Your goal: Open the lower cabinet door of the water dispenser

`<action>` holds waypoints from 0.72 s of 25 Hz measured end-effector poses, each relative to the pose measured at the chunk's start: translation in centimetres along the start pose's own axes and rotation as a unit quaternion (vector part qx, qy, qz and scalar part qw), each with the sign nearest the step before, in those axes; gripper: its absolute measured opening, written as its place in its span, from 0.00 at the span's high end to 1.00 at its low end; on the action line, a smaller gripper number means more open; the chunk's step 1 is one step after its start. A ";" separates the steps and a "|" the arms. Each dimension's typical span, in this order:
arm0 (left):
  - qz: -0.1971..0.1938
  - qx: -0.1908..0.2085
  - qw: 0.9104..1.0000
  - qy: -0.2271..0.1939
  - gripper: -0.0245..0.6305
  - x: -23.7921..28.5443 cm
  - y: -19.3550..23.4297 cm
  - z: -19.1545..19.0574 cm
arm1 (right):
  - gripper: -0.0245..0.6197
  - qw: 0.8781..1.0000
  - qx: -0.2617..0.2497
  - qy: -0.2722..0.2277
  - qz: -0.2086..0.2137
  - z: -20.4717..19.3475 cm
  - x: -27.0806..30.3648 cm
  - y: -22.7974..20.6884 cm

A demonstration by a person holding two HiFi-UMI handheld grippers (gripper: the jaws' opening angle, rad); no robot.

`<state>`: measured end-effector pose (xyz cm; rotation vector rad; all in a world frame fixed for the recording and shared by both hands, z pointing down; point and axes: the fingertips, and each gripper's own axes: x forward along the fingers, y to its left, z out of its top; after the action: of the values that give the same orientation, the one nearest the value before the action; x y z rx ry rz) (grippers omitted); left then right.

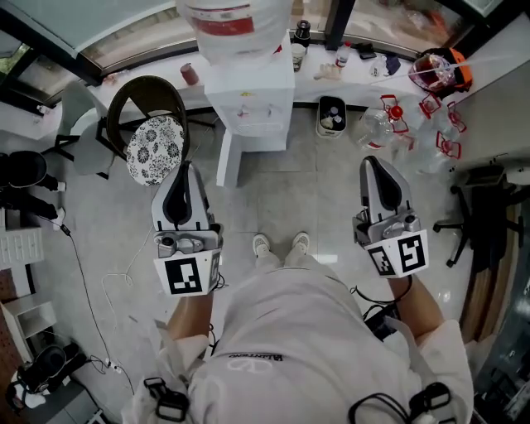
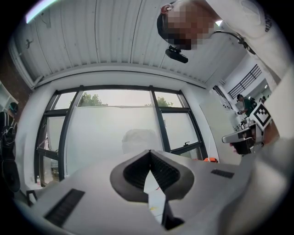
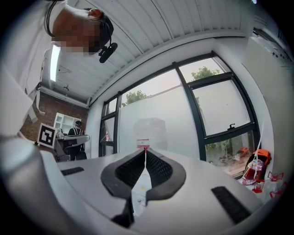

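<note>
The white water dispenser [image 1: 248, 91] stands against the window counter, a clear bottle [image 1: 232, 25] on top. From its lower left front a white panel [image 1: 228, 159] sticks out toward me; it looks like the cabinet door swung outward. My left gripper [image 1: 184, 170] and right gripper [image 1: 370, 161] are held in the air well short of the dispenser, one on each side of it. Both are shut with nothing in them. In the left gripper view the jaw tips [image 2: 150, 151] meet, and in the right gripper view the tips [image 3: 145, 149] meet just below the bottle's red label [image 3: 143, 143].
A chair with a patterned cushion [image 1: 155, 147] stands left of the dispenser. A small bin [image 1: 332, 115] and several empty bottles with red handles [image 1: 389, 124] lie to its right. An office chair [image 1: 480, 215] is at the far right. Cables [image 1: 91, 281] trail on the floor at left.
</note>
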<state>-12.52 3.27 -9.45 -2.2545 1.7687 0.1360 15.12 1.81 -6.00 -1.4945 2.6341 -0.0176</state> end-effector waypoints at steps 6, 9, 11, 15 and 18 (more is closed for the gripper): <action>-0.010 0.000 1.000 -0.007 0.96 0.1 0.1 0.5 | 0.93 1.000 -0.009 -0.001 0.000 0.4 0.0 0.7; -0.014 -0.001 1.000 -0.009 0.96 0.0 0.2 0.7 | 0.93 1.000 -0.011 -0.001 -0.003 0.5 -0.1 0.8; -0.016 -0.001 1.000 -0.007 0.96 -0.1 0.2 0.7 | 0.93 1.000 -0.013 0.000 -0.002 0.5 -0.2 0.9; -0.019 -0.005 1.000 -0.008 0.96 -0.4 0.0 0.6 | 0.93 1.000 -0.013 0.004 -0.001 0.3 -0.2 1.0; -0.022 -0.006 1.000 -0.006 0.96 -0.8 0.0 0.6 | 0.93 1.000 -0.011 0.005 -0.001 0.3 -0.1 1.3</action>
<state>-12.62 4.16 -9.85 -2.2946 1.7155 0.1525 14.08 2.63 -6.41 -1.5064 2.6495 0.0038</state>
